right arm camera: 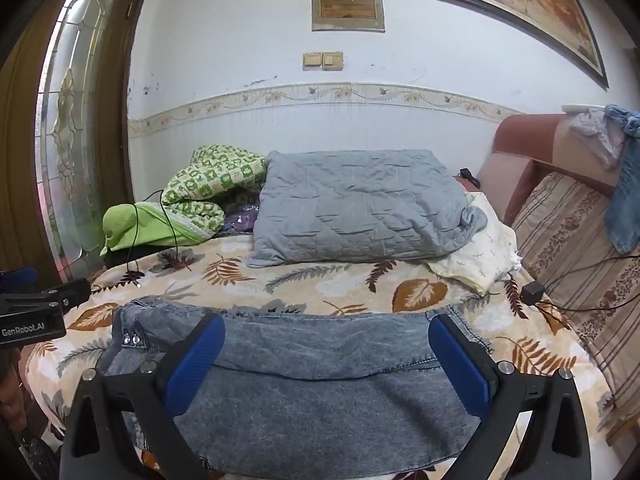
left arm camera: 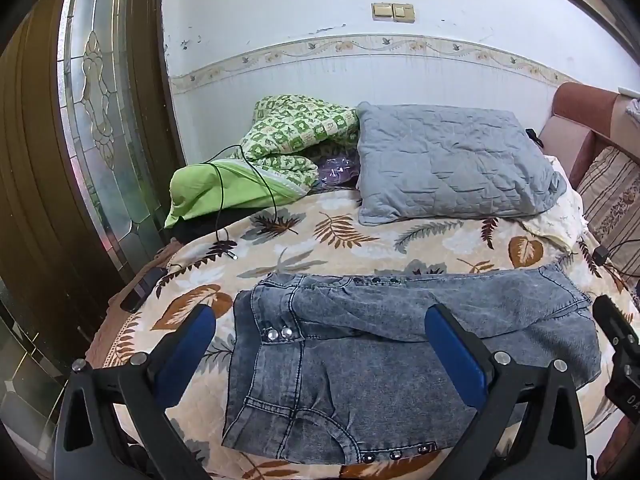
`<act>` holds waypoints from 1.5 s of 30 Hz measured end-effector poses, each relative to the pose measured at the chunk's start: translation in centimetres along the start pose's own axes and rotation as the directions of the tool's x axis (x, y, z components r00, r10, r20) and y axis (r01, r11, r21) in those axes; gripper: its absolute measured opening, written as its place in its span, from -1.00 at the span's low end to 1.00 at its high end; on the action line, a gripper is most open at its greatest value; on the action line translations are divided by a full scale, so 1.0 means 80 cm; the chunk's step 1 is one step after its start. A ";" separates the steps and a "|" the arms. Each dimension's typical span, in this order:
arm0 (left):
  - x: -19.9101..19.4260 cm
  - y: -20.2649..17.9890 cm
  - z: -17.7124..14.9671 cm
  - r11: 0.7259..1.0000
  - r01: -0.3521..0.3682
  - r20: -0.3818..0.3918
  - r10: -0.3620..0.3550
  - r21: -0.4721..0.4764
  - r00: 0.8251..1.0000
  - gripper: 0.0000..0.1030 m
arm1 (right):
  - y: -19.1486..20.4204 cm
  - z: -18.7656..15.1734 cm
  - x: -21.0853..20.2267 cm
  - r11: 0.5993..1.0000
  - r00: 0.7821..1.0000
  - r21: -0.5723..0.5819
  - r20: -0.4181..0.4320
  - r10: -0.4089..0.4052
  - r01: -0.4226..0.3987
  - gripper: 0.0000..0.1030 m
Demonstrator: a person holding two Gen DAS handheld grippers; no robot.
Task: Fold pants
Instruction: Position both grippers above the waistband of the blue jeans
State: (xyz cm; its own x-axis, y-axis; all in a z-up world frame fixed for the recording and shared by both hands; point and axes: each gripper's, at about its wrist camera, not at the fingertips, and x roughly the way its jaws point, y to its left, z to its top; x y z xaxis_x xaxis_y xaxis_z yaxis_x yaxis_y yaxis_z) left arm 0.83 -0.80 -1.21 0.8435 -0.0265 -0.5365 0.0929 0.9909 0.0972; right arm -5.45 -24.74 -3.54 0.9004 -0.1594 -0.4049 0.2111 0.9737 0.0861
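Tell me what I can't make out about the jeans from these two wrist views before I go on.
- Jeans, left wrist view: near edge drops over the bed front; left gripper fingers cover parts.
- Jeans, right wrist view: bottom hem cut off by the frame; right gripper frame hides both sides.
- Layers beneath the top fold: hidden in both views.
- Leg ends: unclear in either.

Colours from my end: the pants were acid-washed grey-blue denim with silver studs. They sat on a cream bedspread printed with brown, rust and grey leaves. The pillow was a quilted dusty blue, and the blanket beside it was green-and-cream checked with a plain lime side. Both hand-held grippers had blue pads on black frames.
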 end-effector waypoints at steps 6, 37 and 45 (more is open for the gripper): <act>0.000 0.002 -0.001 1.000 -0.010 0.003 0.010 0.005 1.000 1.00 | 0.007 -0.005 0.014 0.998 0.996 -0.022 -0.061 -0.059 0.058 1.00; 0.025 -0.009 -0.017 0.998 -0.046 -0.048 0.048 0.044 0.998 1.00 | 0.007 -0.006 0.052 0.988 0.966 -0.066 -0.212 -0.148 0.137 1.00; 0.021 -0.009 -0.017 0.998 -0.043 -0.037 0.045 0.047 0.998 1.00 | 0.016 -0.009 0.057 0.990 0.967 -0.077 -0.216 -0.134 0.120 1.00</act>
State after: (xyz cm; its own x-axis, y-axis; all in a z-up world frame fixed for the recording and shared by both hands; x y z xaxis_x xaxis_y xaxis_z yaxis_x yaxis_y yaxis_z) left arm 1.48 -1.35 -3.30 0.8268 0.0232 -0.5621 0.0811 0.9838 0.1600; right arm -1.36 -24.13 -5.96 0.7600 -0.2494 -0.6002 0.2877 0.9571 -0.0335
